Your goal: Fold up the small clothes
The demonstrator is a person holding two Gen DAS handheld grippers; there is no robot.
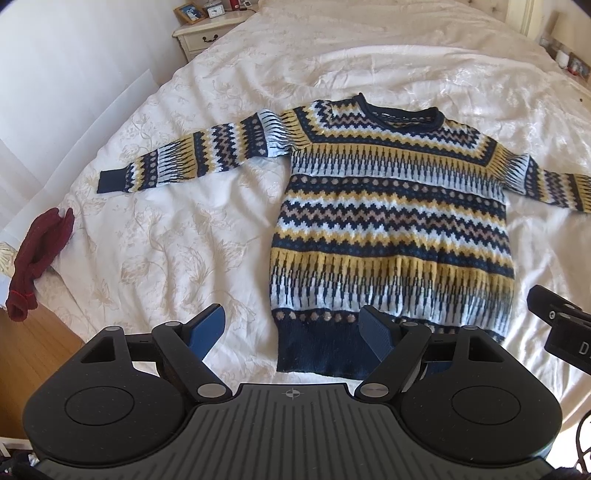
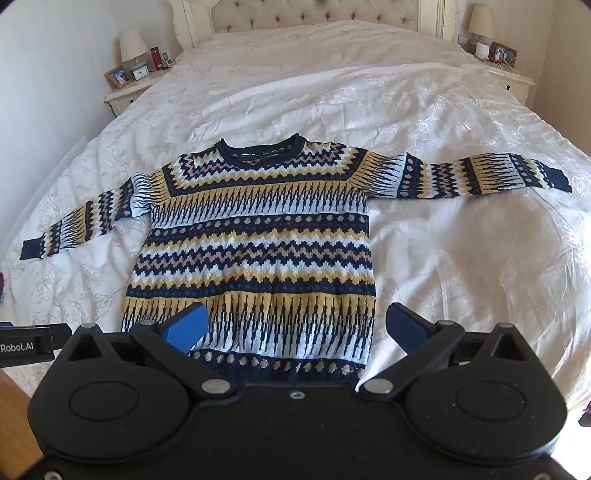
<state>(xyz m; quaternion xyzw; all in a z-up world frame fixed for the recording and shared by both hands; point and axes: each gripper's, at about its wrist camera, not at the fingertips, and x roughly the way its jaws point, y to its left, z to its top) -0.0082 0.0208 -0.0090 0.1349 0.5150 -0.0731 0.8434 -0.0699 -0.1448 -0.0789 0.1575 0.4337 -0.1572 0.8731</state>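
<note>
— Two blue pads show at the bottom of the left wrist view; how does the left gripper (image 1: 291, 332) stand?

— Spread wide, holding nothing. One pad sits over bare bedcover, the other overlaps the navy hem of the sweater (image 1: 391, 229).

— Where is the sweater in that frame?

— Right of centre, flat and face up on the white bed (image 1: 184, 240), collar toward the top, hem toward the bottom. One sleeve stretches out to the left; the other runs off the right edge. A dark red garment (image 1: 37, 254) hangs over the bed's left edge, well apart from the sweater. A nightstand (image 1: 201, 35) sits at the upper left, and part of the other tool pokes in at the right edge.

— And the right wrist view?

— The right gripper (image 2: 299, 328) is also wide open and empty. Its left pad lies over the sweater's (image 2: 255, 243) lower stripes, its right pad over bare bedcover just beside the hem corner. The sweater fills the centre-left, both sleeves spread sideways, the right one reaching toward the frame's right edge. A tufted headboard (image 2: 314, 16) crosses the top, with a lamp (image 2: 132, 46) at upper left.
</note>
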